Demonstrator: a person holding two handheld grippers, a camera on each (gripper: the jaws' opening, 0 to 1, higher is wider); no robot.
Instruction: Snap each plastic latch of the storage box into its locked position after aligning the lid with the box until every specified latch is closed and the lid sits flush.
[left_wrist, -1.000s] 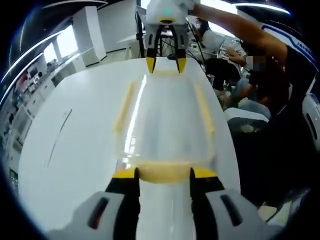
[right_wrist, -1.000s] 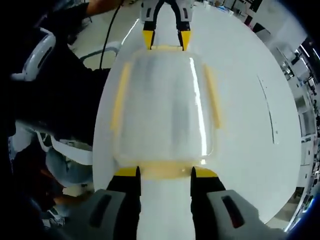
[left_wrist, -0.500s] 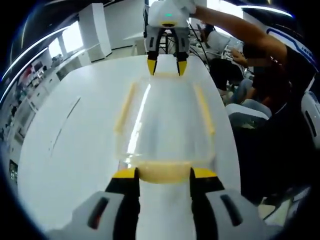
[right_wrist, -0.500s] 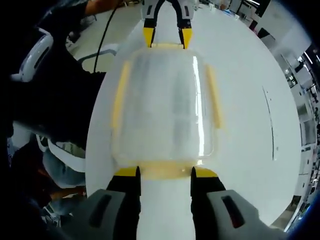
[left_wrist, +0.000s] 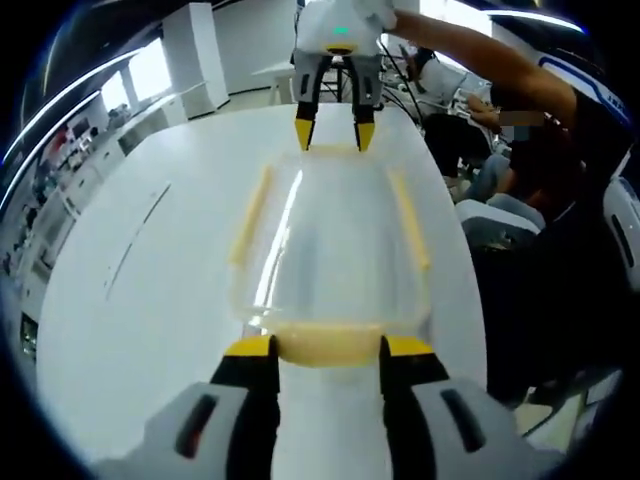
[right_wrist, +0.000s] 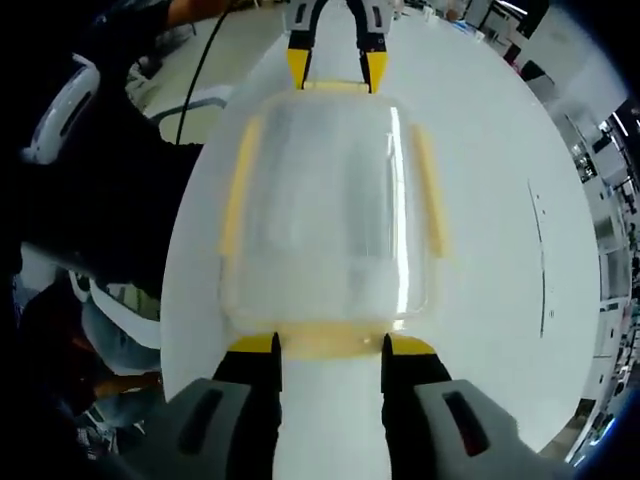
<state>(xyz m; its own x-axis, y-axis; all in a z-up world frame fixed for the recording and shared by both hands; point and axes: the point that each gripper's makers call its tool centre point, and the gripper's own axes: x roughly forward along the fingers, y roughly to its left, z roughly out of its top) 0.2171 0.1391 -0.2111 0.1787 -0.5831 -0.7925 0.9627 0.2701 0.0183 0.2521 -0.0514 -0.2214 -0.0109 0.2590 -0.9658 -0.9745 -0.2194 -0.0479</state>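
A clear storage box (left_wrist: 330, 240) with its lid on lies lengthwise on the white table (left_wrist: 130, 280). It has yellow latches along both long sides (left_wrist: 250, 215) (left_wrist: 408, 215) and at both ends. My left gripper (left_wrist: 328, 350) is open at the near end, and the end latch (left_wrist: 328, 343) fills the gap between its jaws. My right gripper (left_wrist: 330, 135) stands at the far end. In the right gripper view, the box (right_wrist: 325, 210) runs from my right gripper (right_wrist: 330, 348), open around its end latch (right_wrist: 330, 342), to my left gripper (right_wrist: 330, 72).
The box lies near one long table edge (right_wrist: 190, 260), with a chair (right_wrist: 60, 110) and a person's dark clothes beyond it. A person's arm (left_wrist: 500, 70) reaches to the far gripper. The table (right_wrist: 500, 250) is wide on the other side.
The box keeps its place between the two grippers while the table and room drift slightly behind it. Both pairs of jaws stand as before.
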